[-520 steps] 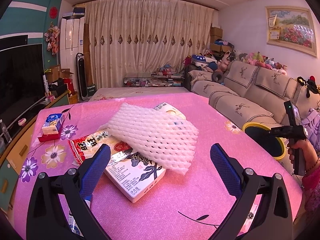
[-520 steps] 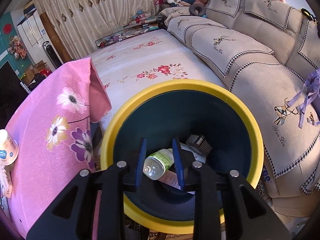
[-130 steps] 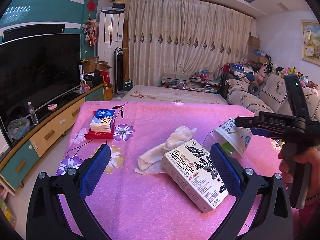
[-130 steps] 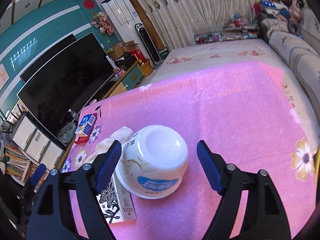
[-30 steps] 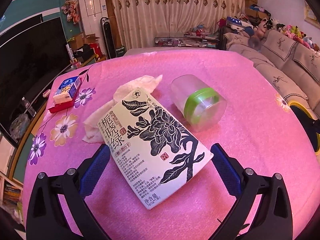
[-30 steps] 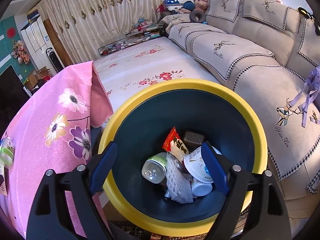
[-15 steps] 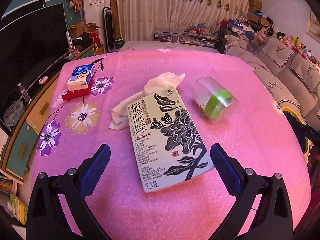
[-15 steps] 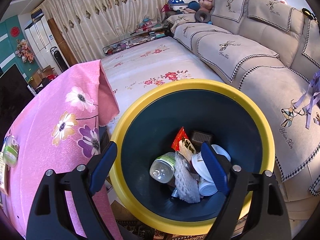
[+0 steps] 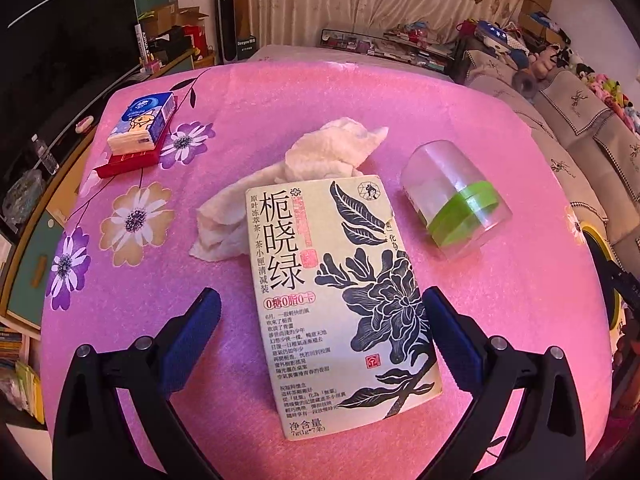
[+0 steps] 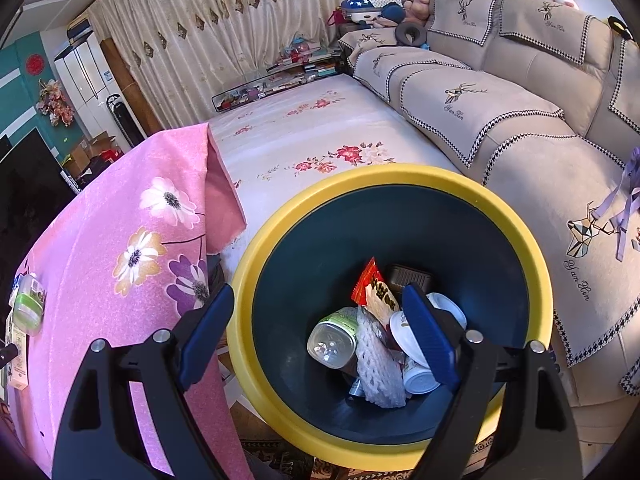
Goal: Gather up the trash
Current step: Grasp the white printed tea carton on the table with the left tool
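Note:
A cream tea box with black flower print (image 9: 336, 292) lies flat on the pink table (image 9: 520, 320). My left gripper (image 9: 320, 324) is open, its fingers on either side of the box's near half, just above it. A clear plastic jar with a green band (image 9: 456, 204) lies on its side right of the box. A crumpled white cloth (image 9: 296, 180) lies behind the box. My right gripper (image 10: 316, 340) is open and empty above the yellow-rimmed dark bin (image 10: 520, 216), which holds a bottle, foam net, red wrapper and white cups.
A blue tissue pack on a red box (image 9: 140, 128) sits at the table's far left. The TV cabinet (image 9: 24, 216) runs along the left. The sofa (image 10: 500, 92) stands right of the bin, a white flowered mat (image 10: 312, 140) behind it. The jar shows at the table edge (image 10: 26, 308).
My left gripper has come closer and lower over the tea box, which now lies between its fingers. My right gripper has drifted slightly over the bin, still open and empty.

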`<state>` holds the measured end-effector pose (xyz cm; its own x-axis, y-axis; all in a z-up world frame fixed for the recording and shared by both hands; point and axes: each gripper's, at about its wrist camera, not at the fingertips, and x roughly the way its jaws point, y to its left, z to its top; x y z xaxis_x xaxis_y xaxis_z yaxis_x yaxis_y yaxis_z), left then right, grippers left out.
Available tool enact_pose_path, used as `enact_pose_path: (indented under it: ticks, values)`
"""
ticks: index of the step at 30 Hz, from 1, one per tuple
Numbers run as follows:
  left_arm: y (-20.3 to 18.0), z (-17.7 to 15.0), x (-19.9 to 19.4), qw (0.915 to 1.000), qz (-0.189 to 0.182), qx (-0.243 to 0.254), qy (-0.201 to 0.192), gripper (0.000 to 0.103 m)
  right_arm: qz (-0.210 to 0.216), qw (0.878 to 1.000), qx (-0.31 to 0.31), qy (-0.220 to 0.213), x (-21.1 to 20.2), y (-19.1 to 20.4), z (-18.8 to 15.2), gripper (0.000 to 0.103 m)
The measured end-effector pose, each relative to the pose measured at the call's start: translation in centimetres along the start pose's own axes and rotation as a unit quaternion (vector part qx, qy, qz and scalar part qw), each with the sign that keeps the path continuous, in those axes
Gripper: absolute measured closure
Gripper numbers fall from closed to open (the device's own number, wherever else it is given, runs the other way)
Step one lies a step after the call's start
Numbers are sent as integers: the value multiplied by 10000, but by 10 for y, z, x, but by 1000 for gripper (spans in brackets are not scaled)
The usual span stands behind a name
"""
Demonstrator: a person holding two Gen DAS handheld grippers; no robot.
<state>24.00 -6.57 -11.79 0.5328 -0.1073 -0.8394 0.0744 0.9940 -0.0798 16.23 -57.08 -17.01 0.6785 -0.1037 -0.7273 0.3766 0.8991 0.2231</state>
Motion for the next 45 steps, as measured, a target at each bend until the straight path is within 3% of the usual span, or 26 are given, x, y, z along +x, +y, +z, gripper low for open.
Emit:
enact_pose_path:
  ticks: [5, 10, 17, 19, 24, 26, 27, 29, 33, 37, 42, 45]
  values:
    - [-4, -2, 7, 9996, -224, 92, 109, 21, 34, 10000, 18, 39, 2, -2, -1, 21]
    - [-9, -14, -8, 9992, -206, 327, -66, 22, 77, 10000, 35, 9, -2, -4, -2, 21]
    - [-21, -38, -61, 9960, -395, 544, -580, 23, 113, 9999, 84, -17, -6, -9, -3, 21]
    - [-27, -42, -75, 9941, -488, 649, -714, 31, 136, 9999, 77, -11, -6, -9, -5, 21]
    - [-53, -51, -103, 9879, -597, 1054, -970, 32, 175, 9998, 71, 7, -8, -11, -7, 21]
    - [-61, -53, -102, 9875, -615, 1148, -886, 30, 191, 9998, 88, 18, -9, -13, -9, 21]
    - [-61, -53, -98, 9890, -579, 1107, -796, 20, 189, 9998, 90, 25, -9, -13, -10, 22]
    - [-55, -54, -88, 9941, -352, 888, -520, 12, 189, 9998, 105, 35, -10, -15, -11, 21]
    - [-35, -54, -63, 9986, 60, 531, 18, 7, 199, 9997, 127, 23, -11, -18, -11, 21]
    - [-30, -64, -46, 9974, 207, 625, 281, 6, 242, 9996, 124, 41, -9, -16, -11, 21]
    - [-29, -72, -30, 9957, 119, 766, 509, 8, 300, 9995, 60, 78, -7, -10, -12, 21]
    - [-32, -74, -35, 9950, 39, 901, 426, 31, 308, 9995, 29, 89, -8, -10, -13, 21]
